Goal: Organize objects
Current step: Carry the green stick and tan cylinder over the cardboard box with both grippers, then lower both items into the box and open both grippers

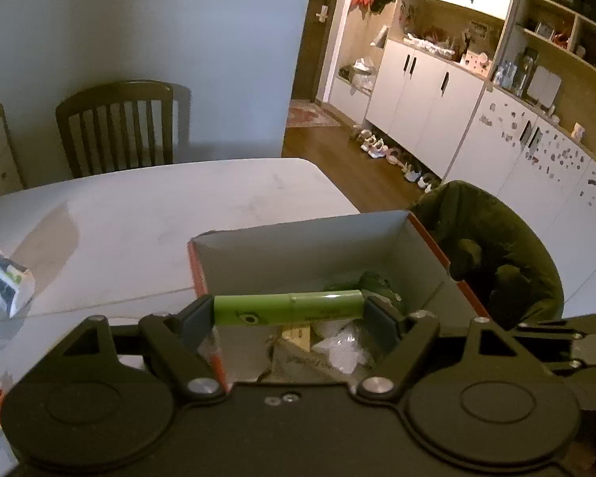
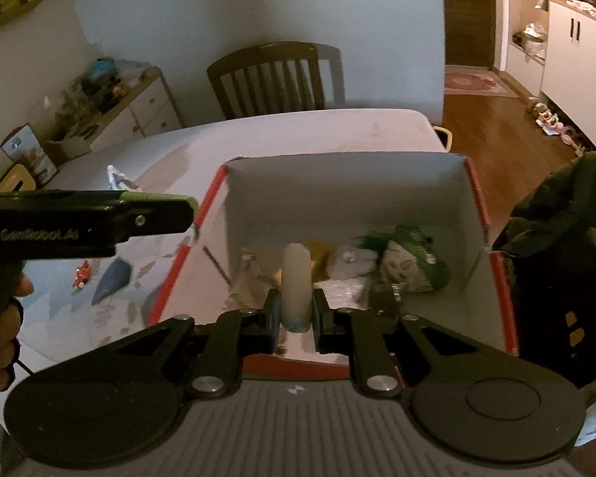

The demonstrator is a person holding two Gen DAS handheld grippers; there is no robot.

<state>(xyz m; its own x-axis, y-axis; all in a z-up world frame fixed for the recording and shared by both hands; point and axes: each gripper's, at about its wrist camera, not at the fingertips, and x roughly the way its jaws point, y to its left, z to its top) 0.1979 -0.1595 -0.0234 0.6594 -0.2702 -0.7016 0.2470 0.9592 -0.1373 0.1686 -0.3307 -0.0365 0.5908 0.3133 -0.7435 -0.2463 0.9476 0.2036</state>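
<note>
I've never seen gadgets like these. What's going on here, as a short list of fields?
setting: white table with a wooden chair behind it
left gripper: shut endwise on a green tube, held above the box
right gripper: shut on a pale stick, above the box's near edge
box: open, red-edged, white inside; already holds wrappers and a green-haired toy
left on table: a small packet, scraps and a little red item
beside box: dark green bag
</note>
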